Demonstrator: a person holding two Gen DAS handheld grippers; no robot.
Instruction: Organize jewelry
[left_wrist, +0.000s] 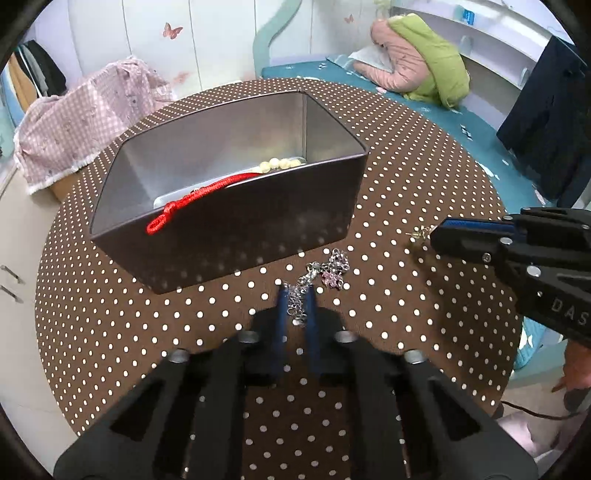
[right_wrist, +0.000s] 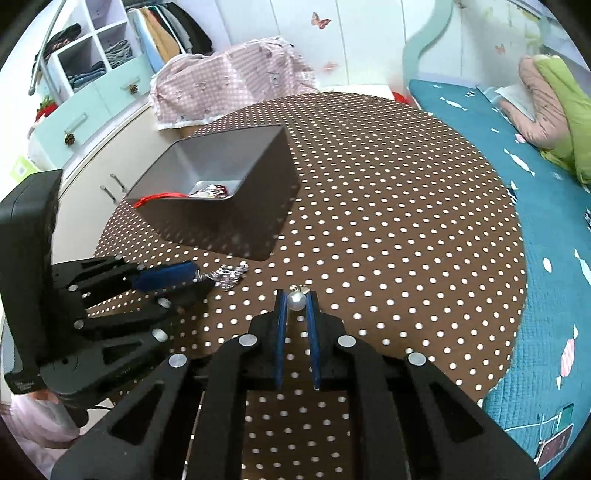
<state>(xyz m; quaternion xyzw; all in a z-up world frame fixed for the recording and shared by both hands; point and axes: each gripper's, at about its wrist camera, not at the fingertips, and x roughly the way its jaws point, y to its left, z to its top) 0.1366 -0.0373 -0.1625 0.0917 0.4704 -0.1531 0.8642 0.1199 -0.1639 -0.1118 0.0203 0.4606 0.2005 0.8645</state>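
A dark tin box (left_wrist: 229, 225) stands on the round polka-dot table (left_wrist: 406, 177). A red cord bracelet (left_wrist: 192, 201) hangs over its near rim, with pale beads (left_wrist: 275, 163) inside. My left gripper (left_wrist: 297, 295) is shut on a silver chain (left_wrist: 299, 301) with a pink charm (left_wrist: 332, 277) lying on the table in front of the box. My right gripper (right_wrist: 295, 295) is shut on a pearl earring (right_wrist: 296, 301) just above the table. The box (right_wrist: 221, 192) and the left gripper (right_wrist: 195, 275) also show in the right wrist view.
A pink checked cloth (left_wrist: 85, 118) covers something behind the table. A bed with a teal blanket (right_wrist: 546, 206) and a green and pink jacket (left_wrist: 417, 62) lies to the right. White drawers (right_wrist: 96, 177) stand at the left.
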